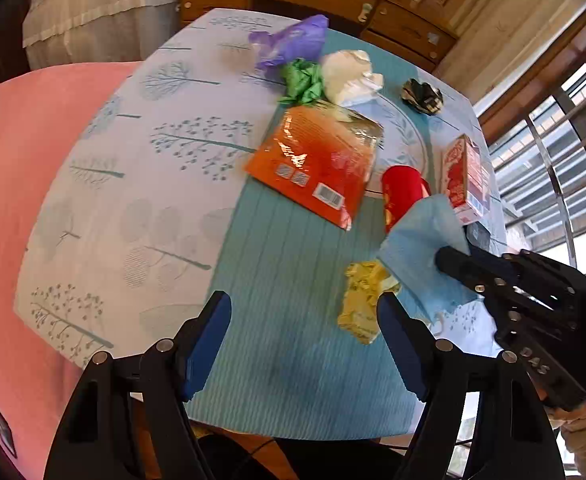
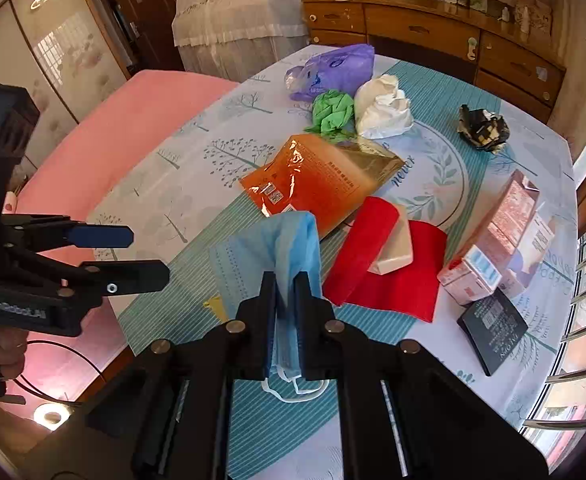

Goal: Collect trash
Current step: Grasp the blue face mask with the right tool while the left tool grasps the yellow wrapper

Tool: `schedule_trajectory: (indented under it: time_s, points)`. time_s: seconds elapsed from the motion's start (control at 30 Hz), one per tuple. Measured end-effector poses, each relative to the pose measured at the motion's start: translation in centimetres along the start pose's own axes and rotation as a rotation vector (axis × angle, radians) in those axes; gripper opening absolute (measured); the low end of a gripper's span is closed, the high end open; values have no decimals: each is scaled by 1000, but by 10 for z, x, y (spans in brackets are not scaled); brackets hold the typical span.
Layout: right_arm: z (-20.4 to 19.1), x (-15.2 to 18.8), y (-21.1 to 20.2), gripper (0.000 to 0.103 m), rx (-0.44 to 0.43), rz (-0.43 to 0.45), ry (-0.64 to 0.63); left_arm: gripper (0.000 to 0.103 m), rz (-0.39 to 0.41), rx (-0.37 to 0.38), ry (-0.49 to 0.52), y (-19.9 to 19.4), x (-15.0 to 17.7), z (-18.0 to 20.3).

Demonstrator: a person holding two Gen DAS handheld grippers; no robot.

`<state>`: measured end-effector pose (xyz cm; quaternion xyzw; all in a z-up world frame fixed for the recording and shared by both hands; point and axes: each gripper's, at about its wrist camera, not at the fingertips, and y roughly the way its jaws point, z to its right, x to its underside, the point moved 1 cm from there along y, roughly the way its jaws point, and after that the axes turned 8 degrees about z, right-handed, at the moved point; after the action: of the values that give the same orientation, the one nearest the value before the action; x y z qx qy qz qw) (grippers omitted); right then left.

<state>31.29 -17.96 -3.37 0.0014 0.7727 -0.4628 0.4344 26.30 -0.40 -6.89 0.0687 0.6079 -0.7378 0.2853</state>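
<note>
Tree-print tablecloth [image 2: 197, 168], pink bedspread [image 2: 133, 112] beside it, wooden dresser [image 2: 421, 32] behind.

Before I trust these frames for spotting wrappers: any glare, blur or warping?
Left wrist: fisheye bends the table; glare on the orange packet; slight blur. Right wrist: sharper; same glare on the packet; bright window at right; the face mask is crisp in the right gripper.

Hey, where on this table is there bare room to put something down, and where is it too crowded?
Free: the tree-printed cloth between the pink bed and the orange packet, and the teal strip under the open left gripper. Crowded: the far end with the purple bag, green wad and white bag, and the boxes by the window.
</note>
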Motion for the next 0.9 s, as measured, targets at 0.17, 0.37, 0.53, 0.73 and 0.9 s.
schedule_trajectory:
  time_s: [0.17, 0.37, 0.53, 0.73, 0.9]
  points:
    - [26, 12, -24, 7, 45, 15, 82, 77, -51, 58, 42, 20, -1, 27]
    - [53, 40, -30, 7, 81, -21, 191, 77, -114, 62, 134, 50, 1, 60]
    - [60, 60, -31, 7, 91, -42, 236, 77, -126, -14, 259, 68, 6, 86]
    - [64, 73, -29, 7, 104, -57, 270, 77, -143, -71, 379, 90, 18, 108]
    - [62, 79, -29, 7, 109, -57, 290, 40, -165, -96, 438, 105, 24, 113]
